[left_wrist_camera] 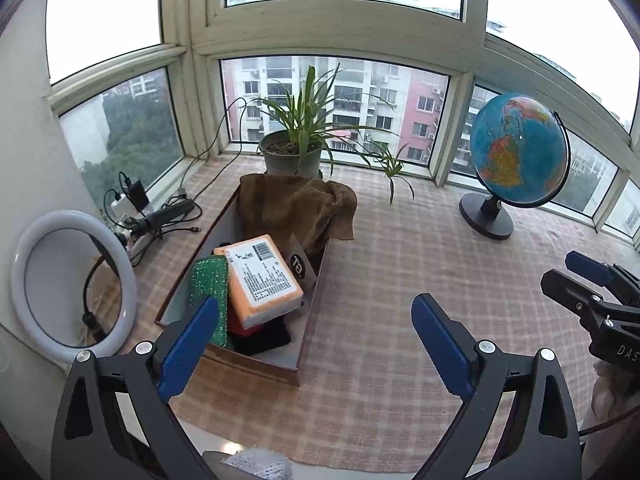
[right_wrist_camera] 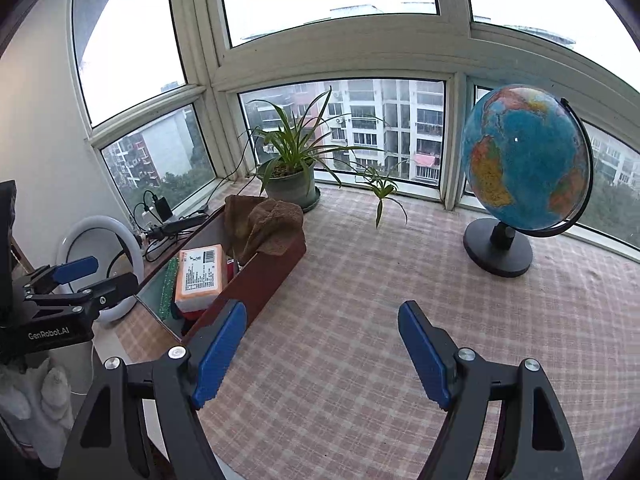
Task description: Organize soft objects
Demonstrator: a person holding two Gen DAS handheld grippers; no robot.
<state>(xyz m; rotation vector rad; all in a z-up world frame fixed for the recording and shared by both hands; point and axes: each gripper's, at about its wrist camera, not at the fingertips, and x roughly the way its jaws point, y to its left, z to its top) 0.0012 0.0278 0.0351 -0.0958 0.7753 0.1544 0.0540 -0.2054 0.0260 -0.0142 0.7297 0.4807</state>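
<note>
A brown open box [left_wrist_camera: 308, 344] [right_wrist_camera: 260, 276] stands on the checked cloth by the window. A brown towel [left_wrist_camera: 296, 204] [right_wrist_camera: 264, 220] hangs over its far end. Inside lie an orange wrapped sponge pack [left_wrist_camera: 260, 280] [right_wrist_camera: 200, 276], a green glittery scouring pad [left_wrist_camera: 208, 292] [right_wrist_camera: 170, 284], and red and black cloths [left_wrist_camera: 260, 334] under them. My left gripper [left_wrist_camera: 316, 340] hovers open over the box's near right corner, holding nothing. My right gripper [right_wrist_camera: 322, 350] is open and holds nothing, above the bare cloth to the right of the box. Each gripper shows at the edge of the other's view.
A potted plant [left_wrist_camera: 294, 152] [right_wrist_camera: 290, 176] stands behind the box, a globe [left_wrist_camera: 516, 152] [right_wrist_camera: 524, 164] to the right. A ring light [left_wrist_camera: 72, 280] [right_wrist_camera: 100, 256], chargers and cables [left_wrist_camera: 160, 216] sit left of the box. Window glass rings the ledge.
</note>
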